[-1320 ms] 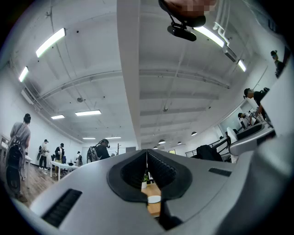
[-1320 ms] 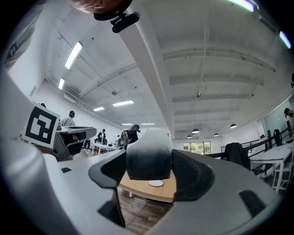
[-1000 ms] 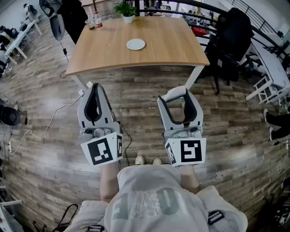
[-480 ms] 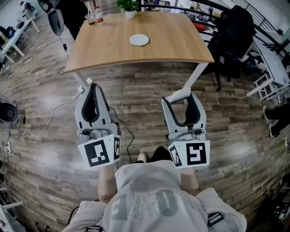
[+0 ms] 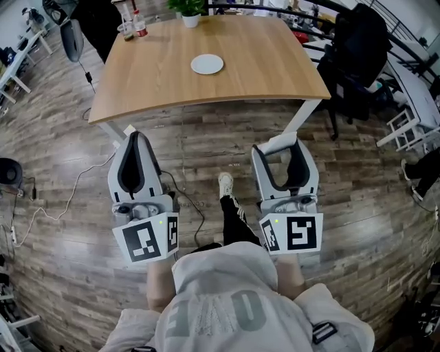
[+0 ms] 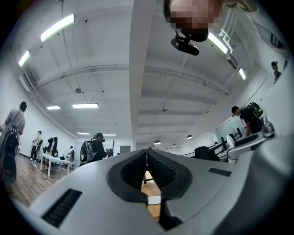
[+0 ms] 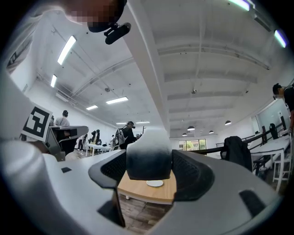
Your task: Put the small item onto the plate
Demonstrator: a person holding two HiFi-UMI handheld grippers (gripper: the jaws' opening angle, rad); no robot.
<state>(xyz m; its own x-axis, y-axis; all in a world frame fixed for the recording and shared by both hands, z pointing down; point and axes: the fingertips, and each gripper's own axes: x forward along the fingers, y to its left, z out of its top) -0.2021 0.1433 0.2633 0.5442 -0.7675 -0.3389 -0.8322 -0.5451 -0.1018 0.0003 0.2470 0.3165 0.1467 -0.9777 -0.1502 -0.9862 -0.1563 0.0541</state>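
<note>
A round white plate (image 5: pixel 207 64) lies on the wooden table (image 5: pixel 261 69), far ahead of both grippers. My right gripper (image 5: pixel 284 146) is held over the floor, shut on a small white item (image 5: pixel 276 143) that sticks out between its tips. In the right gripper view the item (image 7: pixel 148 158) looks pale on top and dark lower down, and the plate (image 7: pixel 155 183) shows beneath it on the table (image 7: pixel 138 189). My left gripper (image 5: pixel 135 141) is level with the right one. Its jaws meet with nothing between them (image 6: pixel 147 157), and the plate (image 6: pixel 154 200) shows below them.
A potted plant (image 5: pixel 190 12) and bottles (image 5: pixel 130 26) stand at the table's far edge. A dark chair draped with clothing (image 5: pixel 357 55) stands right of the table. A cable (image 5: pixel 72 189) runs over the wood floor. The person's shoe (image 5: pixel 225 183) is between the grippers. Several people stand in the background (image 6: pixel 94 149).
The person has stepped towards the table, with a leg and shoe now forward between the grippers. The table has shifted slightly in view. Both grippers keep their pose, and the right still holds the item.
</note>
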